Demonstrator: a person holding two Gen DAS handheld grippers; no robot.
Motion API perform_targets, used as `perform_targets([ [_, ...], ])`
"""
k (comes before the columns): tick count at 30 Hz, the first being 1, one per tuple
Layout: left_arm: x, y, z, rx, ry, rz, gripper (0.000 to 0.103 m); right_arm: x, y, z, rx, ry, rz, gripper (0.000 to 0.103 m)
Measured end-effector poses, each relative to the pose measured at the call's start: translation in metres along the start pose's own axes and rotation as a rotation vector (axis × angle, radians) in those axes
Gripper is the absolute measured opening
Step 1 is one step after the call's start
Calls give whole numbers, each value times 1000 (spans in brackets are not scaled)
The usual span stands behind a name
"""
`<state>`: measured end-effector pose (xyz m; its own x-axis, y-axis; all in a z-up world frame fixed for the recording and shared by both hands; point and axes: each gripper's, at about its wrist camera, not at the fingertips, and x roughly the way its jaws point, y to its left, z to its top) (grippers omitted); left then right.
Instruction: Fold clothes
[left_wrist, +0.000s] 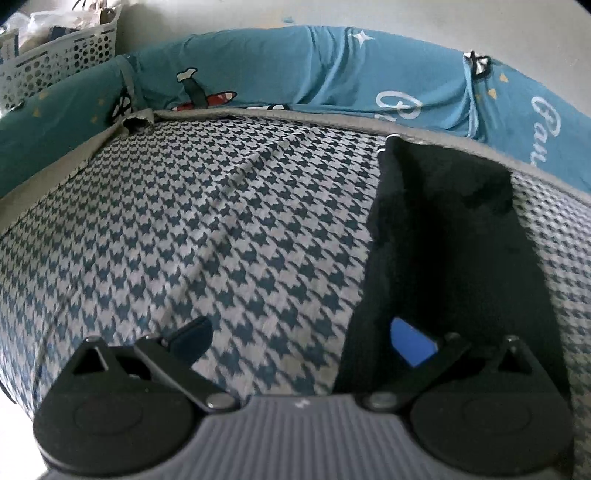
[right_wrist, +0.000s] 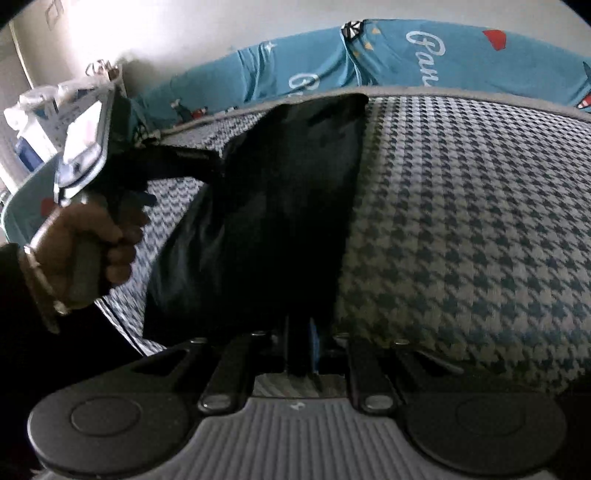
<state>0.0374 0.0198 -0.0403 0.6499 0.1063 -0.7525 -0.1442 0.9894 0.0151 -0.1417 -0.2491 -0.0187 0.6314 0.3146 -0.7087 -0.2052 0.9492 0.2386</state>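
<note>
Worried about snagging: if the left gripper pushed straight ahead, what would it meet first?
Probably the houndstooth bed cover between the open left gripper fingers; the black garment lies right. Depth uncertain.

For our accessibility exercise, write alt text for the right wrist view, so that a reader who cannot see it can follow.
The right gripper is shut on the near edge of a black garment lying on a blue-and-white houndstooth bed cover. At left, a hand holds the left gripper beside the garment; teal printed bedding lines the far edge.
</note>
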Motion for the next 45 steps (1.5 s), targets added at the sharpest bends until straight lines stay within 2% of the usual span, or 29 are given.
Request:
perform_targets([
  [10,26,20,3,-63,58,18,103,43,-9,39,-86,41,43,12],
  [17,37,22,13,-42,83,47,103,67,-20,64,-157,65,56,13],
  [23,46,18,25,-12,117,59,103,88,-46,90,-74,58,33,14],
  [33,52,18,52,25,141,74,103,118,-55,119,-60,51,29,14],
  [37,46,12,59,33,113,55,103,126,-56,127,-46,43,33,20],
  [41,44,3,63,74,83,42,103,133,-60,139,-13,27,42,20],
  [45,52,-3,67,94,90,39,103,142,-65,150,7,9,34,20],
])
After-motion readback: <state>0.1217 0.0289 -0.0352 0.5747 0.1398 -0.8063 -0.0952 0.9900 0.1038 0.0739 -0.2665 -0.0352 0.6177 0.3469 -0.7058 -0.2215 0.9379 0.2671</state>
